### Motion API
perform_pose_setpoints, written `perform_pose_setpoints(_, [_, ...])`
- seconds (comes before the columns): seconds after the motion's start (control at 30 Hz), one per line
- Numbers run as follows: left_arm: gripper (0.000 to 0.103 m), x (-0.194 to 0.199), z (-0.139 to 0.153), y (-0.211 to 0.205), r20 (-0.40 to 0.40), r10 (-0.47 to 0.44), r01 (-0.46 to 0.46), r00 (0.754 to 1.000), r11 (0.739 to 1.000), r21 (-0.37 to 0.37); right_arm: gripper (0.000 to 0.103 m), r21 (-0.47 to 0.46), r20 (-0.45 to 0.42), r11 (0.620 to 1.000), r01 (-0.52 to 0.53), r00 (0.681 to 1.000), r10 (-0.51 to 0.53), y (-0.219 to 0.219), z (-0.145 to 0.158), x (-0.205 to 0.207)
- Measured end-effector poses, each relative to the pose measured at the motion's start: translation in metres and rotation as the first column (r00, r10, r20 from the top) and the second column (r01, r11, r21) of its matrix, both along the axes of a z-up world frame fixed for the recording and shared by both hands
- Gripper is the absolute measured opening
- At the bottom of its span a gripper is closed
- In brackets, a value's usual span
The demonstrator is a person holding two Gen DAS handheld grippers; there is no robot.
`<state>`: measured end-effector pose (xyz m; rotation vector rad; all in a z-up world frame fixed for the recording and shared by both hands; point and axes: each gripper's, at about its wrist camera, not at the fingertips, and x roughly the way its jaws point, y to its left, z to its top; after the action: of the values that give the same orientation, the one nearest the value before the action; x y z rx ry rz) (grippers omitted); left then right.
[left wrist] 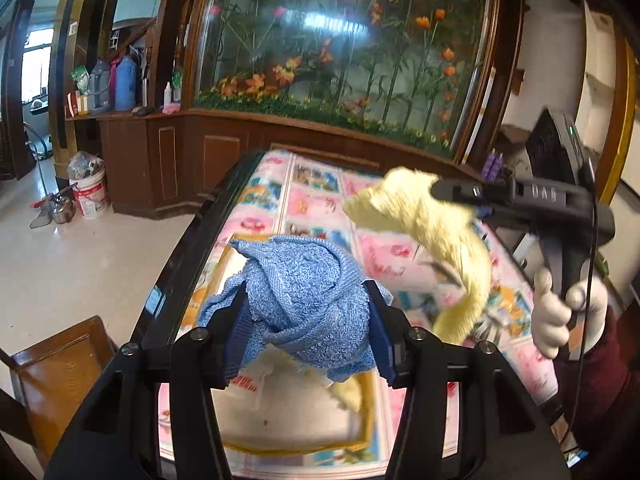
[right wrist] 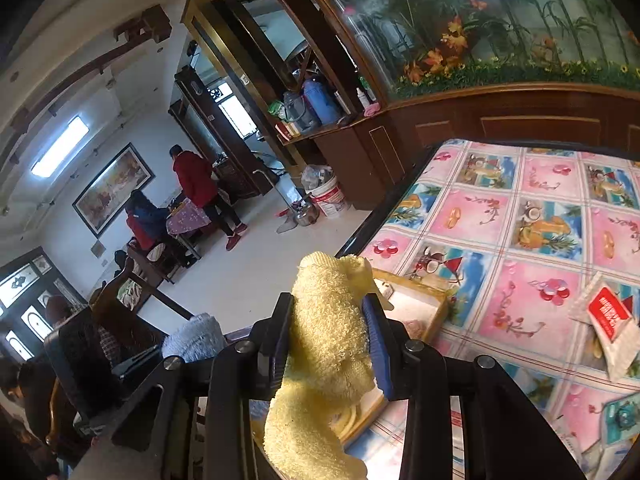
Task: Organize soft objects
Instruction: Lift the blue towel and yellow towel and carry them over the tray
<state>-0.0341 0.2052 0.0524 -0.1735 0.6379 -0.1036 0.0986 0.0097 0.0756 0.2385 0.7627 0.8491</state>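
Between my left jaws, close to the lens, a bunched blue towel (left wrist: 308, 292) is clamped, lifted clear of the desk (left wrist: 384, 248). Directly below it, toward 6 o'clock, sits a shallow yellow-rimmed tray (left wrist: 370, 412) with a scrap of yellow cloth (left wrist: 348, 396) lying inside; the tray lies close to the desk's black left edge, with only a narrow strip of patterned cover between them. My left gripper (left wrist: 306, 320) hangs over that tray.

Toward 2 o'clock in the left view, my right gripper (left wrist: 440, 192) is clamped on a yellow towel (left wrist: 432, 240) that dangles free above the desk, and a white-gloved hand (left wrist: 560, 312) grips its handle. From the right camera, the same yellow towel (right wrist: 332, 344) fills the jaws of the right gripper (right wrist: 332, 344) and droops toward 6 o'clock, with the tray (right wrist: 432, 308) just beyond at 1 o'clock.

Count: two towels held, one blue and one yellow; one tray; one red-and-white packet (right wrist: 608, 328) lying at 3 o'clock on the desk, well apart from the tray.

Open cover stretches past the tray to the far desk edge at 12 o'clock. Beyond the left edge lies bare pale floor (left wrist: 80, 264), then one white bucket (left wrist: 91, 196) and a wooden cabinet (left wrist: 224, 156) with a glass flower display above it.
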Motion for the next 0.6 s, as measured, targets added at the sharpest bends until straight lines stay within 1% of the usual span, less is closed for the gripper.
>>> perform_pose_setpoints(0.1, [0.051, 0.010, -0.029, 0.002, -0.074, -0.008, 0.011, 0.997, 0.999, 0.043, 0.036, 0.002, -0.072, 1.000, -0.005, 0.997, 0.005, 0.027, -0.024, 0.018])
perform_pose_setpoints(0.2, [0.053, 0.020, -0.061, -0.002, -0.157, -0.015, 0.029, 0.987, 0.996, 0.087, 0.036, -0.060, -0.082, 0.998, 0.017, 0.996, -0.022, 0.053, -0.048, 0.034])
perform_pose_setpoints(0.3, [0.056, 0.036, -0.094, -0.012, -0.234, 0.015, 0.029, 0.972, 0.983, 0.184, 0.036, -0.118, -0.115, 0.993, 0.025, 0.993, -0.039, 0.074, -0.076, 0.052])
perform_pose_setpoints(0.37, [0.056, 0.042, -0.106, -0.018, -0.260, 0.042, 0.023, 0.965, 0.969, 0.245, 0.036, -0.164, -0.139, 0.986, 0.032, 0.989, -0.055, 0.085, -0.096, 0.063])
perform_pose_setpoints(0.4, [0.056, 0.044, -0.110, -0.020, -0.267, 0.057, 0.017, 0.962, 0.964, 0.266, 0.036, -0.192, -0.142, 0.981, 0.034, 0.988, -0.062, 0.089, -0.104, 0.067])
perform_pose_setpoints(0.43, [0.056, 0.046, -0.112, -0.021, -0.271, 0.067, 0.009, 0.960, 0.962, 0.272, 0.036, -0.223, -0.138, 0.974, 0.039, 0.988, -0.071, 0.093, -0.112, 0.070])
perform_pose_setpoints(0.5, [0.058, 0.044, -0.108, -0.017, -0.264, 0.079, -0.012, 0.961, 0.969, 0.247, 0.036, -0.282, -0.124, 0.958, 0.048, 0.989, -0.086, 0.099, -0.125, 0.073])
perform_pose_setpoints(0.57, [0.060, 0.038, -0.098, -0.014, -0.236, 0.099, -0.043, 0.967, 0.972, 0.230, 0.038, -0.304, -0.113, 0.951, 0.049, 0.990, -0.088, 0.102, -0.132, 0.076])
perform_pose_setpoints(0.6, [0.063, 0.034, -0.094, -0.010, -0.219, 0.108, -0.057, 0.970, 0.972, 0.227, 0.040, -0.317, -0.101, 0.947, 0.051, 0.991, -0.087, 0.102, -0.133, 0.076])
